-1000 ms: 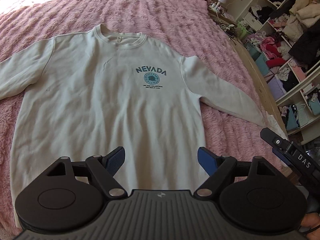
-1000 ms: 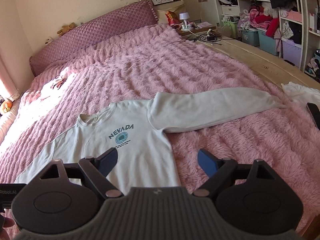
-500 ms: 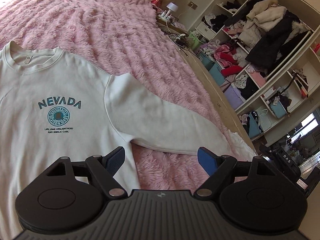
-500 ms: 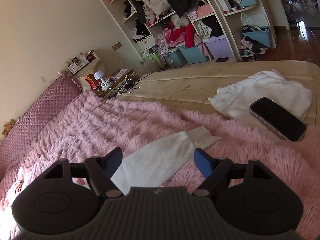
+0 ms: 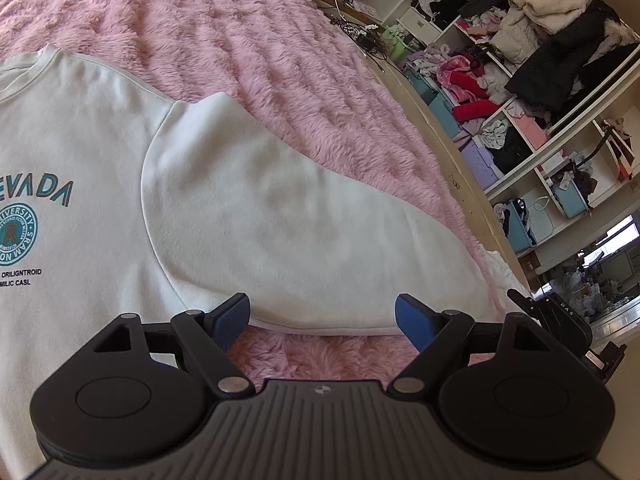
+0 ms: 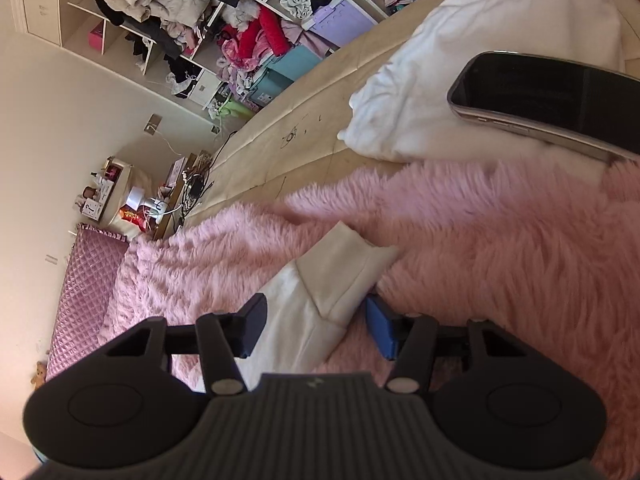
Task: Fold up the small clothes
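A white sweatshirt (image 5: pixel 88 168) with a teal NEVADA print lies flat on a pink fluffy blanket (image 5: pixel 248 40). Its sleeve (image 5: pixel 304 236) stretches out to the right. My left gripper (image 5: pixel 322 320) is open, low over the sleeve's near edge, close to the armpit. My right gripper (image 6: pixel 316 326) is open, with the sleeve's cuff (image 6: pixel 344 268) lying between its fingers; the cuff end sticks out ahead of them. The right gripper's body also shows at the left view's right edge (image 5: pixel 560 316).
A black phone (image 6: pixel 552 100) rests on a white cloth (image 6: pixel 440 64) at the bed's bare beige edge (image 6: pixel 296 132). Open shelves crammed with clothes (image 5: pixel 532 40) stand beyond the bed. A nightstand with a lamp (image 6: pixel 136 196) is by the quilted headboard (image 6: pixel 84 292).
Both grippers have moved right and down toward the sleeve. The left went from over the shirt body to the upper sleeve. The right rolled and closed in around the cuff, jaws narrower.
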`<state>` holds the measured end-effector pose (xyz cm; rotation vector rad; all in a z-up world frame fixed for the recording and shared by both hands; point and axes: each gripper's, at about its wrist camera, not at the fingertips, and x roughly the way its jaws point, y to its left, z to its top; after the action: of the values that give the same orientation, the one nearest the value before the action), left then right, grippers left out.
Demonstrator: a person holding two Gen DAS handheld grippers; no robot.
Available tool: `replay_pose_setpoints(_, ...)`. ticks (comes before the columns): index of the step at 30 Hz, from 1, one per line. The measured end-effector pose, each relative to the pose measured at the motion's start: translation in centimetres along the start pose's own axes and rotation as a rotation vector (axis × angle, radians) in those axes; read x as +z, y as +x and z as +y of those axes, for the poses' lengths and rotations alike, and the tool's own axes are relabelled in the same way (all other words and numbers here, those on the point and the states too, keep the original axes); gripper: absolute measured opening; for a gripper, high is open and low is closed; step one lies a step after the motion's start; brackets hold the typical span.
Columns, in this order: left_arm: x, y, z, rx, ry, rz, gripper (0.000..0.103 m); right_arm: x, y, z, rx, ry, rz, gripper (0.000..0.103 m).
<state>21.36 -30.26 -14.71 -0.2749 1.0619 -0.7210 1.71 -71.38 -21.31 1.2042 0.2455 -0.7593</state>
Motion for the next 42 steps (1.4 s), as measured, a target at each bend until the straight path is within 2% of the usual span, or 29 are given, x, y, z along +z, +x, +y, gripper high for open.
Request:
replay_pose_setpoints(1,0.0,0.7,-0.1,0.011,0.005,0.015,0.096,0.3,0.5,0.0,0.000,0.006,0.003,0.053)
replay_pose_setpoints(3,-0.2,1.4,-0.1,0.011,0.004,0.034,0.096,0.8,1.3,0.1,-0.010,0.007,0.014,0.039)
replay_pose_setpoints(5,-0.3,2.0,0.0,0.007,-0.004,0.044,0.097,1.0,1.7,0.3,-0.034,-0.009,0.029,0.006)
replay_pose_setpoints(10,-0.4,3.9,0.2,0.022,-0.020,0.108,0.097,1.1,1.2,0.6,-0.013,-0.045,0.007,0.003)
replay_pose_setpoints(17,-0.9,5.6,0.2,0.025,0.003,0.136,0.099,1.1,-1.4,3.0,0.068,-0.095,-0.018,0.002)
replay_pose_setpoints(22,-0.4,4.0,0.5,-0.010,-0.003,0.133,0.099,0.4,-4.0,7.0,0.155,-0.149,-0.023,0.002)
replay_pose_setpoints(26,0.5,0.2,1.5,-0.036,-0.021,0.073,0.099,-1.4,-6.1,11.6,0.248,-0.208,-0.014,0.002)
replay_pose_setpoints(29,0.5,-3.3,3.7,-0.032,-0.046,0.015,0.099,-4.0,-7.8,15.3,0.335,-0.267,0.007,0.002)
replay_pose_setpoints(33,-0.3,-8.3,8.7,0.017,-0.119,-0.032,0.099,-8.6,-9.6,20.1,0.450,-0.330,0.071,0.002)
replay_pose_setpoints(38,-2.2,-15.0,15.2,0.093,-0.191,-0.107,0.099,-17.5,-11.9,25.8,0.589,-0.393,0.187,0.002)
replay_pose_setpoints(42,-3.9,-19.5,20.3,0.149,-0.270,-0.158,0.099,-26.5,-13.3,29.2,0.679,-0.422,0.310,0.002)
